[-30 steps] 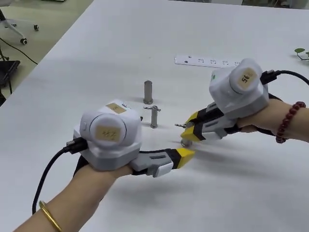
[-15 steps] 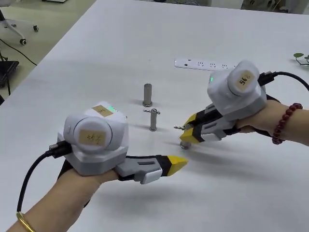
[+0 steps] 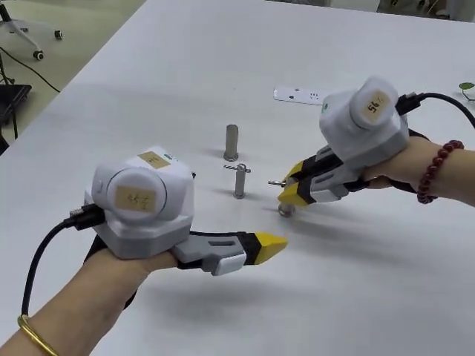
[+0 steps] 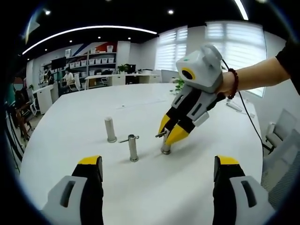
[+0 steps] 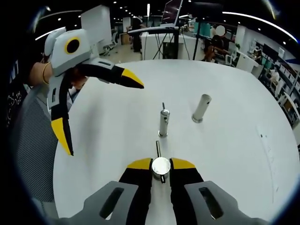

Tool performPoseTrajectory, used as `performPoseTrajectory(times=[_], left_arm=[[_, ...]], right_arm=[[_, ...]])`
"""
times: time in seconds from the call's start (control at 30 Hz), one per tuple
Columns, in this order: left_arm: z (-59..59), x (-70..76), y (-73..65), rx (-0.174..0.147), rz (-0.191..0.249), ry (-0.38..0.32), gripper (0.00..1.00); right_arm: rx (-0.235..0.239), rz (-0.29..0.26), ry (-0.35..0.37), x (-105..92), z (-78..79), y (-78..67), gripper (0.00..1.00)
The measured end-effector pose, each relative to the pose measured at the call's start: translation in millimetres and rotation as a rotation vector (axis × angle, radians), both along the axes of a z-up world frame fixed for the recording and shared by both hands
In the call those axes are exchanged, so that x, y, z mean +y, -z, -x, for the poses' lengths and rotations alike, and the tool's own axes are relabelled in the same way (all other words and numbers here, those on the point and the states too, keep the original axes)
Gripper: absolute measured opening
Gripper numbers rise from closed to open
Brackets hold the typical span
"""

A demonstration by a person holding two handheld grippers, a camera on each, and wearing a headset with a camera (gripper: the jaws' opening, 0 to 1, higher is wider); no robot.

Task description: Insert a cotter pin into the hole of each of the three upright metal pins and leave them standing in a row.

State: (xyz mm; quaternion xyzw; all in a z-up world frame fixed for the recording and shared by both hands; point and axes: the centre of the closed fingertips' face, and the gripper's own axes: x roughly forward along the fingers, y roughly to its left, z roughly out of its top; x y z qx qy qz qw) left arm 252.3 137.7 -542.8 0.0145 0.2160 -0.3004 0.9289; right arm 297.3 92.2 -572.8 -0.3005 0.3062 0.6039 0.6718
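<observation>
When set against a second ago, shows the left gripper (image 4: pixel 158 161) drawn back toward the person, well apart from the nearest metal pin (image 5: pixel 161 166), with jaws wide apart and holding nothing. Probably means that steadying this pin is finished and the insertion is left to the other side alone. Finds the right gripper (image 3: pixel 295 191) with jaws almost together, pinched on the cotter pin (image 5: pixel 158 147), right at the top of the nearest metal pin. Seems to pass through or just beside the hole, judging from the thin tip that comes out beyond the pin head; cannot tell which.

As for direction: stands upright on the white table (image 3: pixel 356 289), long axis vertical, in the case of all three metal pins. Lies about level, in the case of the held cotter pin, long axis crosswise to the pin, tip toward the left gripper's side. Already carries a second cotter pin (image 3: pixel 237 167) crosswise in the middle pin (image 3: pixel 239 185). Shows none yet in the far pin (image 3: pixel 231 142), so leaves that one for later.
</observation>
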Motion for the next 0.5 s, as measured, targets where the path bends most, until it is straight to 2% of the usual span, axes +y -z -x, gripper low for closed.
performPoseTrajectory(times=[0.13, 0.33, 0.5], left_arm=[[-0.9, 0.8, -2.9, -0.007, 0.006, -0.004, 0.96], [-1.4, 0.9, -1.7, 0.003, 0.005, -0.002, 0.95], [-2.3, 1.0, -2.5, 0.0, 0.007, -0.001, 0.95]], right_arm=[[0.0, 0.005, 0.002, 1.1, -5.0, 1.6, 0.09], [0.005, 0.004, 0.001, 3.7, -9.9, 2.9, 0.09], [0.003, 0.007, -0.012, 4.9, -14.9, 4.3, 0.09]])
